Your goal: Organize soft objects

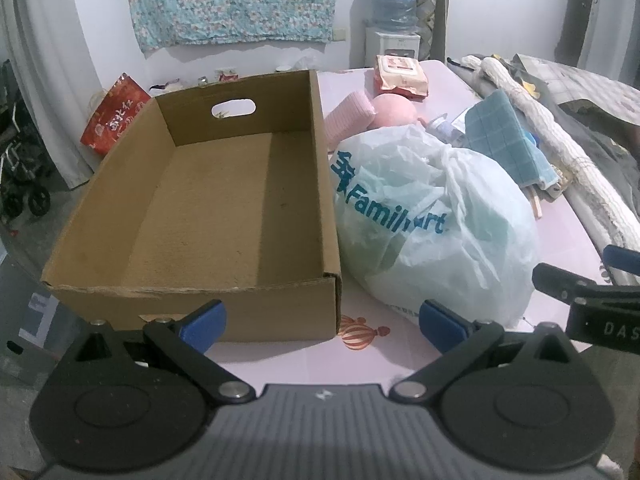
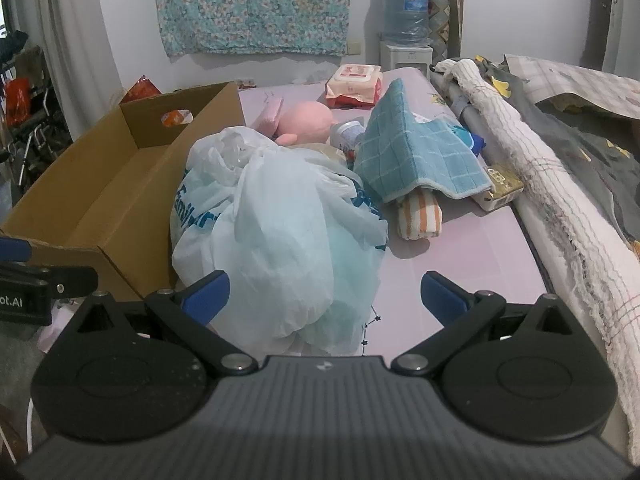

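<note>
An empty open cardboard box (image 1: 208,200) stands on the pink table (image 1: 560,240); it also shows in the right wrist view (image 2: 120,184). Beside it on the right lies a stuffed white FamilyMart plastic bag (image 1: 432,216) (image 2: 280,232). Behind it are a pink plush toy (image 1: 394,110) (image 2: 306,118), a pink folded cloth (image 1: 348,116), a blue checked towel (image 1: 504,136) (image 2: 416,156) and an orange striped rolled cloth (image 2: 420,216). My left gripper (image 1: 322,324) is open, in front of the box corner. My right gripper (image 2: 324,296) is open, with the bag's near end between its fingers.
A pack of wet wipes (image 1: 400,74) (image 2: 354,84) lies at the table's far end. A small white bottle (image 2: 348,134) and a gold box (image 2: 502,180) lie by the towel. A rolled white cloth (image 2: 532,168) and grey bedding run along the right edge. A water dispenser (image 1: 394,12) stands behind.
</note>
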`<state>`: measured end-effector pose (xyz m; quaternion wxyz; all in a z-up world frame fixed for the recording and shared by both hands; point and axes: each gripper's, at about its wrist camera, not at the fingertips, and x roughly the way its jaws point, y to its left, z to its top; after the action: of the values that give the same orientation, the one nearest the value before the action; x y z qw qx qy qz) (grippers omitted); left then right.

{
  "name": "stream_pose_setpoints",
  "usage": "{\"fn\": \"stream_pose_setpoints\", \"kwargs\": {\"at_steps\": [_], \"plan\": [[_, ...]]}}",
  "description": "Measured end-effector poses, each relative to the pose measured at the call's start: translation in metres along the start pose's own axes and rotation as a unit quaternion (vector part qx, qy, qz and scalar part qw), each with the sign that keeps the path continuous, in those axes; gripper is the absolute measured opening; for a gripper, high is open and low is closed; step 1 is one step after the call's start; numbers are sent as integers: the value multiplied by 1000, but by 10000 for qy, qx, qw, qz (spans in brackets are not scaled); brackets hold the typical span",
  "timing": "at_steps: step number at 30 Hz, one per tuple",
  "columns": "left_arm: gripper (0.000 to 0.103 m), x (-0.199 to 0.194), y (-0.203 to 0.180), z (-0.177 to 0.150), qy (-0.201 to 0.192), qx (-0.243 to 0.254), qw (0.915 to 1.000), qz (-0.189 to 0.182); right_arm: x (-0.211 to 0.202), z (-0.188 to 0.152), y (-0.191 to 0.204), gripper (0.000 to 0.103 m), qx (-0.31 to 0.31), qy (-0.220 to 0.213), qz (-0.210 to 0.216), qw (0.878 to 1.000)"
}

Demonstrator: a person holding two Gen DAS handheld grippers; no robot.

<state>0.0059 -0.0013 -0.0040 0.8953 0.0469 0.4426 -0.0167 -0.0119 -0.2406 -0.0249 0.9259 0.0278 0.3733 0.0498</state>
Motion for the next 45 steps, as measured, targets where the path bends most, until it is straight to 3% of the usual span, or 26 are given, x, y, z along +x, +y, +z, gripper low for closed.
{"fn": "stream_pose_setpoints", "kwargs": {"at_steps": [45], "plan": [[103, 5, 3, -2, 59, -110, 9999, -40, 2, 3, 2, 102, -68, 24, -51, 10000]]}}
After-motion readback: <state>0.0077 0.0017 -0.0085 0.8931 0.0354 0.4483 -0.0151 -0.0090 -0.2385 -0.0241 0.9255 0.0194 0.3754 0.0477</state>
